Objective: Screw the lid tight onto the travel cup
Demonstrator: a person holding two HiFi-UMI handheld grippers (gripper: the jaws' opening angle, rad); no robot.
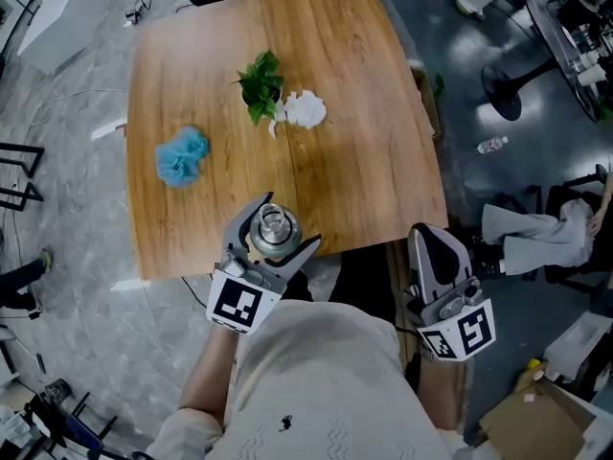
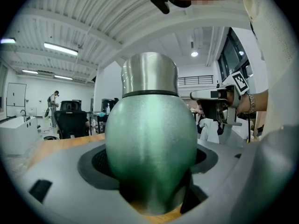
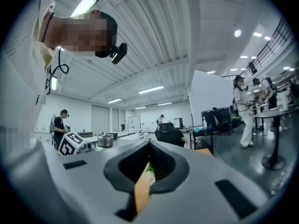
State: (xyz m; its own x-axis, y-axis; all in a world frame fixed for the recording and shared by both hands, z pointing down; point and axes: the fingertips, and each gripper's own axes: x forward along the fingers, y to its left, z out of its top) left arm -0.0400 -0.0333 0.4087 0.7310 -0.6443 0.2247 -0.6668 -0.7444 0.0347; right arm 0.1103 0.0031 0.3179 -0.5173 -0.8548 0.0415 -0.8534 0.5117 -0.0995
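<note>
Cup (image 2: 150, 148) was clamped at its green belly by the left gripper (image 1: 278, 230); smooth, rigid, judged slippery. Lid (image 2: 149, 73), above the fingers, was best taken by its straight side. Right gripper (image 1: 433, 242) was closed, empty.

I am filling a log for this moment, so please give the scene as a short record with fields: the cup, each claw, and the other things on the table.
Cup: green travel cup with a steel top, upright at the near edge of the table
Left claw: shut on the cup's green body
Right claw: shut, empty, off the table to the right
Also on table: plant, white object beside it, blue fluffy object
Lid tightness: cannot tell
</note>
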